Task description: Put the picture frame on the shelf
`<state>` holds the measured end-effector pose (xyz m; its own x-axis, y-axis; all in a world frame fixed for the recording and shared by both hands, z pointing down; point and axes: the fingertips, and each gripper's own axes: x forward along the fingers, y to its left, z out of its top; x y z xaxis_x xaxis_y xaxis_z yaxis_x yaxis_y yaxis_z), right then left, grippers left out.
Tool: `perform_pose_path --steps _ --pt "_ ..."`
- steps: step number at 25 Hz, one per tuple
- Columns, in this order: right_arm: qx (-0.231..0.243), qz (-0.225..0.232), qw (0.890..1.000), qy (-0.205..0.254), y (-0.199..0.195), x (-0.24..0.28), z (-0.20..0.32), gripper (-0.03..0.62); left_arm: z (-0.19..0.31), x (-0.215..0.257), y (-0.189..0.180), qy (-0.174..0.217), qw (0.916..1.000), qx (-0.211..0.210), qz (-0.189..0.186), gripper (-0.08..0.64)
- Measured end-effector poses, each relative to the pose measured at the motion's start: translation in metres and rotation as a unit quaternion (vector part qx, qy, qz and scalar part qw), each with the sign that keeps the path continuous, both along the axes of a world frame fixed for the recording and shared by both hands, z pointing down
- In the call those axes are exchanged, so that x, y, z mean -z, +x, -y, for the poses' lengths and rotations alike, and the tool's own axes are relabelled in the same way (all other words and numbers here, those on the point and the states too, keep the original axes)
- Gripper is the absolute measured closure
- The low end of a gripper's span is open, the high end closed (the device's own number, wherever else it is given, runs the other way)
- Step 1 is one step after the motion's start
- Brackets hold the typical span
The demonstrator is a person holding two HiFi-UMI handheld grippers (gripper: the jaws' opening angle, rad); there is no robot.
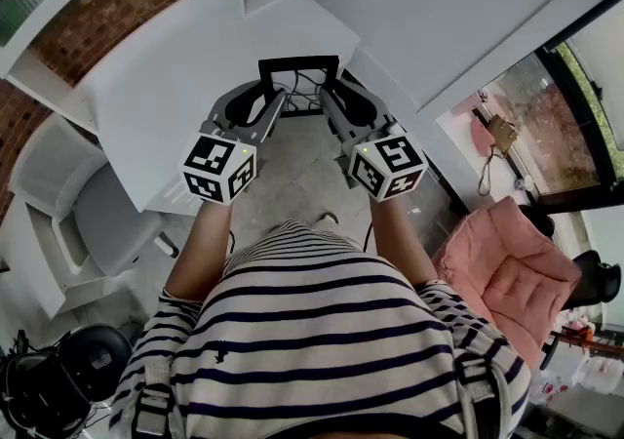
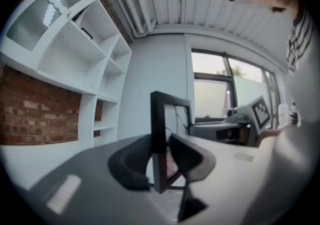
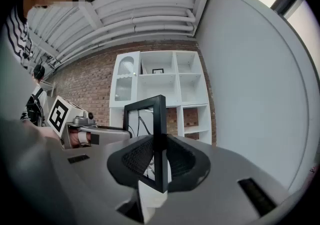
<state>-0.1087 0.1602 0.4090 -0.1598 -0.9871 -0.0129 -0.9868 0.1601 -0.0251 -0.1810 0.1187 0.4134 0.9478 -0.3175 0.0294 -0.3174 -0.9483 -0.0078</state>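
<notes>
We hold the picture frame (image 1: 298, 64) between us. The left gripper (image 2: 161, 161) is clamped on one upright side bar and the right gripper (image 3: 159, 164) on the opposite one. In each gripper view a thin black bar stands pinched between the pads (image 3: 136, 161), with most of the frame rising past the fingertips. The shelf (image 3: 159, 86) stands well ahead of the fingertips, so the frame is in the air and not yet placed.

The main risk, as we judge it, is the narrow grip. Each pair of fingers bites only a slim edge low on its bar, so a small twist of one gripper against the other could rack the frame or let a bar slide out between the pads. If our two hands drift apart or together on the way in, the frame could pop free of one side and swing from the other.

A second risk is at the shelf. The top corners reach far beyond our fingertips and could catch a compartment wall or board before the base lands. Letting go of one side early would probably tip the frame over.
</notes>
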Motion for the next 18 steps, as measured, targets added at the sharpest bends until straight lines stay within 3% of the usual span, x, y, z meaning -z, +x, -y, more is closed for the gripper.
perform_pose_path --steps 18 --pt "0.019 -0.014 1.0 0.003 -0.008 0.001 0.005 0.515 0.007 -0.001 -0.006 -0.004 0.9999 0.013 -0.001 0.443"
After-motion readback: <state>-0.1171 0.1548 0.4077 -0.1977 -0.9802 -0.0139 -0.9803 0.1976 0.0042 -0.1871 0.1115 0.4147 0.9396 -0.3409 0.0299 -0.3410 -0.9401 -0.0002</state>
